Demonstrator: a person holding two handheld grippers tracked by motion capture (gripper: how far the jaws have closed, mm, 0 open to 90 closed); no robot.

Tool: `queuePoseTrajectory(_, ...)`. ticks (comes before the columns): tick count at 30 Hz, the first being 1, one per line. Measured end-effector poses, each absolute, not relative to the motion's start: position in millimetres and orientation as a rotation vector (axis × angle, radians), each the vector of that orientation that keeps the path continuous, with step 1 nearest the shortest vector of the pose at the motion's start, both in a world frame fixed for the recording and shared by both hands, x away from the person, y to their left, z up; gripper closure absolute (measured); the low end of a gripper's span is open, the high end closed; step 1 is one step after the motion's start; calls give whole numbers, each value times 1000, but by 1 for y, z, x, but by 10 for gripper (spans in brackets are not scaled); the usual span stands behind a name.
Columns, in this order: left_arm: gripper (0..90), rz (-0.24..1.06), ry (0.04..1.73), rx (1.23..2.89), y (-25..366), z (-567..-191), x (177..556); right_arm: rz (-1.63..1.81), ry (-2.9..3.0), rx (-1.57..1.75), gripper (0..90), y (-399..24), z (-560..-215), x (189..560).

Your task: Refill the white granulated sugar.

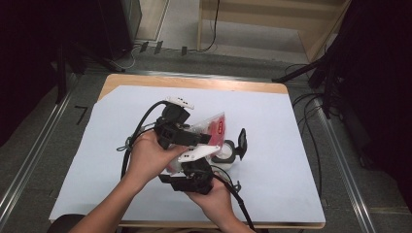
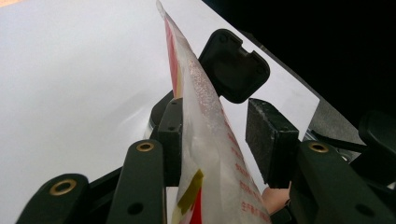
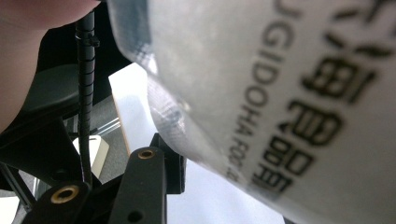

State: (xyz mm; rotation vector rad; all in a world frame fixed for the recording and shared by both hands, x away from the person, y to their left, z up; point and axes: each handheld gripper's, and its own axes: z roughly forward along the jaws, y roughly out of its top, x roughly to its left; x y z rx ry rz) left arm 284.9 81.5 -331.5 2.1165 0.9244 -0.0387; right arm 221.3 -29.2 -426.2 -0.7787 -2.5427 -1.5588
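A clear plastic bag (image 1: 214,125) with red print is held up over the middle of the table between both grippers. My left gripper (image 1: 201,138) reaches in from the left. In the left gripper view the bag (image 2: 205,140) stands edge-on between the jaws, leaning on the left pad, while the right pad (image 2: 271,140) stands clear of it. My right gripper (image 1: 194,162) comes from below and grips the bag's lower part. In the right gripper view the printed bag (image 3: 280,93) lies against the left finger (image 3: 144,186) and hides the other jaw.
A white container (image 1: 224,154) with its black flip lid (image 1: 241,141) open stands just right of the grippers; the lid (image 2: 233,65) rises behind the bag. White paper (image 1: 272,184) covers the wooden table. Cables trail from both grippers toward the table's near edge.
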Motion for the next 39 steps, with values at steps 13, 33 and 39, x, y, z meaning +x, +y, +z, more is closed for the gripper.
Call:
queuePoseTrajectory(13, 610, -36, 924, 2113, 80, -332, 285, -1550, -2543, -783, 634, -31, -426, 221)
queuePoseTrajectory(33, 610, -42, 930, 2117, 80, -331, 286, -1568, -2547, -772, 634, -30, -426, 220)
queuePoseTrajectory(39, 609, -50, 932, 2113, 81, -332, 287, -1558, -2552, -764, 637, -30, -425, 220)
